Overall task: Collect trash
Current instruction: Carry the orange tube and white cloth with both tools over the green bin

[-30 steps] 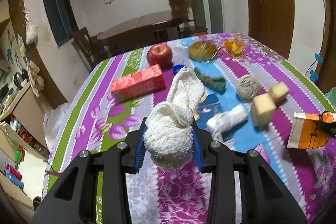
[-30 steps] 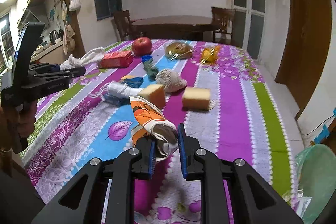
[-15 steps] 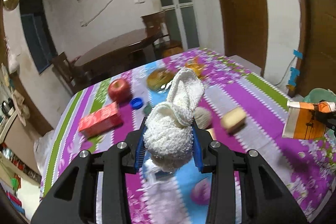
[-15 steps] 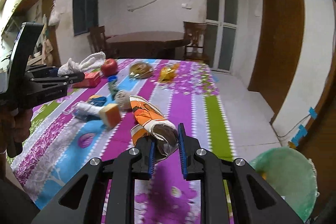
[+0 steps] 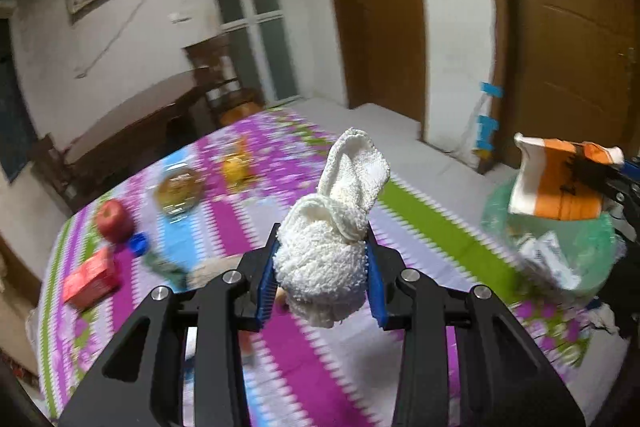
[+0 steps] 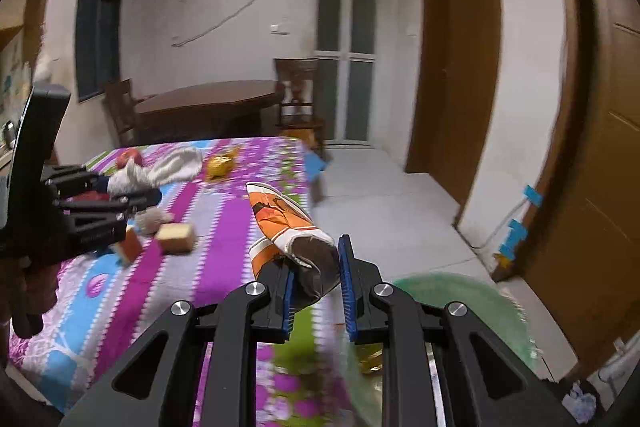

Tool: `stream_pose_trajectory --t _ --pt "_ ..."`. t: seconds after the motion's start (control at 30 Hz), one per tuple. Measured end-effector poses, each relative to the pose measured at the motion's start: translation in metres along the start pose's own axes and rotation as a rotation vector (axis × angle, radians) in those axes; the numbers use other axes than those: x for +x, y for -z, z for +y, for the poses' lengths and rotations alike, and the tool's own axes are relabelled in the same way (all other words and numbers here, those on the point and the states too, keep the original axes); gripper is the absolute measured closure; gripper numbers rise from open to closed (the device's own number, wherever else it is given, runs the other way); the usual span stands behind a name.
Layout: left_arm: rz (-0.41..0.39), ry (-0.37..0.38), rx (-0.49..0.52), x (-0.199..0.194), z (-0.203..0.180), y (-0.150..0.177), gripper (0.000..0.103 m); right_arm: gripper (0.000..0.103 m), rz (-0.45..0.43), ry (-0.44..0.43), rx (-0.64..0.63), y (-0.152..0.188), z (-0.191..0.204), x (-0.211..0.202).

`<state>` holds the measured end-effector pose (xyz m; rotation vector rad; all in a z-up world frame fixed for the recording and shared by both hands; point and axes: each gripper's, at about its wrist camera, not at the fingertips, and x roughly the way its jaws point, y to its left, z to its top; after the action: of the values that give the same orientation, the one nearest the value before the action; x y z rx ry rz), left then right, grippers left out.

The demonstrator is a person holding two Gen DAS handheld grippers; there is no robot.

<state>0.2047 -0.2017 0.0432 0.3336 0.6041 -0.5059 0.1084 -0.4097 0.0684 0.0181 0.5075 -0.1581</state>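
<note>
My left gripper (image 5: 320, 281) is shut on a white terry cloth (image 5: 326, 247) and holds it above the table's right side. My right gripper (image 6: 318, 287) is shut on an orange and white snack wrapper (image 6: 286, 227) and holds it over the rim of a green-lined trash bin (image 6: 452, 303). The wrapper also shows in the left wrist view (image 5: 556, 183), above the bin (image 5: 560, 239), which holds some paper. The left gripper with the cloth shows in the right wrist view (image 6: 132, 187).
The table has a striped floral cloth (image 5: 304, 347). On it lie a red apple (image 5: 114, 215), a red box (image 5: 90, 279), a blue cap (image 5: 138, 243), wrapped food (image 5: 178, 189), yellow sponges (image 6: 176, 237) and other scraps. Wooden doors (image 6: 456, 55) stand to the right.
Both grippers have swung right from over the table toward the bin, each still holding its item. The wrapper is now over the bin's rim.
</note>
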Motion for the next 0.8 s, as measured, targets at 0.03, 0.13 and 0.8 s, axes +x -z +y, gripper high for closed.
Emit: stream_pose_trajectory --t 0.03,0.13,0.8 --pt "0.000 0.017 0.010 0.002 -0.008 -0.002 0.068 0.083 -0.001 0.013 0.010 0.000 -0.007 -0.002" --pt "-0.006 0.083 0.039 0.011 -0.034 -0.009 0.068 0.083 -0.004 0.069 0.041 0.002 -0.030 -0.011" --pt "0.054 0.356 0.292 0.063 -0.199 -0.030 0.067 0.083 0.085 0.396 0.203 0.047 -0.161 -0.054"
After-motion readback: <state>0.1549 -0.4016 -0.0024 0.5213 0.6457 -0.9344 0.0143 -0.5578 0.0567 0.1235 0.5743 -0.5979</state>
